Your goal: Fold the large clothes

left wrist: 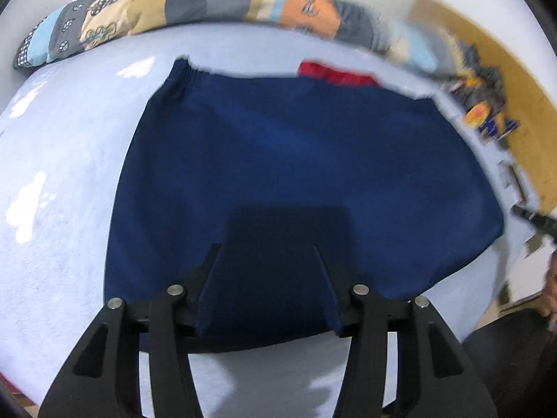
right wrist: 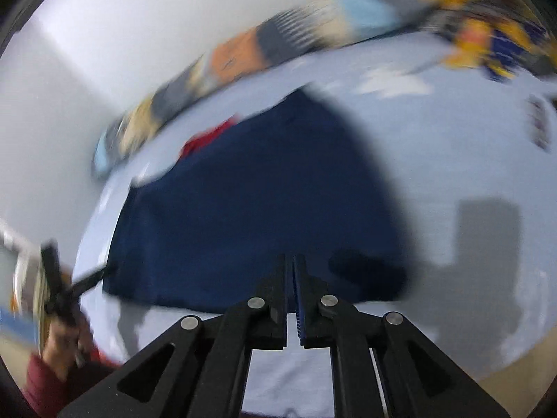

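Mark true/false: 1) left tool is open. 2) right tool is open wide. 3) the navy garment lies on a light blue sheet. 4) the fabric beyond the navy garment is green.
1) True: the left tool has its fingers apart over the navy garment.
2) False: the right tool is shut, and nothing is visibly pinched.
3) True: it lies on the light blue sheet.
4) False: it is red fabric.

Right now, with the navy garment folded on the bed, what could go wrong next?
The left gripper stands open over the navy garment; closing there could pinch several layers and undo the fold. A red cloth peeks from under the far edge and could get dragged along. The right gripper is shut, empty, so that side is unsupported.
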{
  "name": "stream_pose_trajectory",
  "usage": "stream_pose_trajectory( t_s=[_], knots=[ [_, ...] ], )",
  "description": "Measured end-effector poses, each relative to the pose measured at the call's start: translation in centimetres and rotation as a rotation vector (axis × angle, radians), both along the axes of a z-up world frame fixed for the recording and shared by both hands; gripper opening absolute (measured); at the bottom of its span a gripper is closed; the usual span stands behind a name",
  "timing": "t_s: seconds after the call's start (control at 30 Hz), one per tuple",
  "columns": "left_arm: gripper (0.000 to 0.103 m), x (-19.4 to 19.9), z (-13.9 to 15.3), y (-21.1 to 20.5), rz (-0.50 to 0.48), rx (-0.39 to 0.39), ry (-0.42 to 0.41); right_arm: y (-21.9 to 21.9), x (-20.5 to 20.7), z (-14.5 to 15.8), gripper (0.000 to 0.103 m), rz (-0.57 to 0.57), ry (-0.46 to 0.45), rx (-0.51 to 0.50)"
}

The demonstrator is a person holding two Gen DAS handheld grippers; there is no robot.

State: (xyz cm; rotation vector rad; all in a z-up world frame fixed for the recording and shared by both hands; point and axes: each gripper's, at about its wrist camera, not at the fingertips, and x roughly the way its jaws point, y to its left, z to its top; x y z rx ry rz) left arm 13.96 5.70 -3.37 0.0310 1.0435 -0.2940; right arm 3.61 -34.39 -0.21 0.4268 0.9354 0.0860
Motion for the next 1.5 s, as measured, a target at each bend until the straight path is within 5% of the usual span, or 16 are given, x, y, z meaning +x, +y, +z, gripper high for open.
stream_pose_trajectory(
  t_s=[0.07, 0.2, 0.23, 0.33, 0.37, 0.63, 0.83, 0.9, 1.17, 1.5],
  knots=[
    [0.049, 0.5, -1.2, 0.6, 0.036, 0.079, 0.042, 2.2, 1.6, -0.5, 0.009, 0.014, 0.026, -0.042],
    [0.049, 0.2, -1.1, 3.0, 0.049, 0.037, 0.051, -0.3, 3.1, -5.7, 0.000, -0.090, 0.236, 0.050],
    [0.049, 0.0, -1.1, 3.2, 0.054, 0.049, 0.046, -2.3, 3.0, -6.3, 0.000, -0.148, 0.253, 0.114],
    [0.049, -0.3, -0.4, 3.7, 0.081, 0.081, -0.011, -5.3, 1.4, -5.7, 0.001, -0.327, 0.240, 0.082],
    [0.049, -0.5, 0.1, 3.6, 0.080, 0.065, -0.032, -5.4, 1.0, -5.2, 0.008, -0.321, 0.212, 0.089],
    [0.056, 0.0, 1.2, -2.2, 0.078, -0.038, -0.079, 6.0, 3.1, -1.2, 0.010, 0.006, 0.039, -0.109],
    [0.059, 1.4, -1.8, -7.4, -0.025, 0.177, -0.020, 14.2, 7.4, -3.2, 0.014, 0.207, 0.096, -0.077],
    [0.073, 1.4, -2.1, -7.4, -0.023, 0.211, -0.020, 14.7, 8.5, -5.0, 0.013, 0.213, 0.174, -0.118],
    [0.079, 2.0, -2.1, -3.5, 0.120, 0.199, 0.054, 5.3, 7.6, -6.4, 0.008, -0.104, 0.289, -0.025],
    [0.078, -1.9, 1.2, 4.6, 0.305, 0.146, 0.016, -0.4, 3.0, -4.5, 0.013, -0.289, 0.316, -0.223]
  ],
)
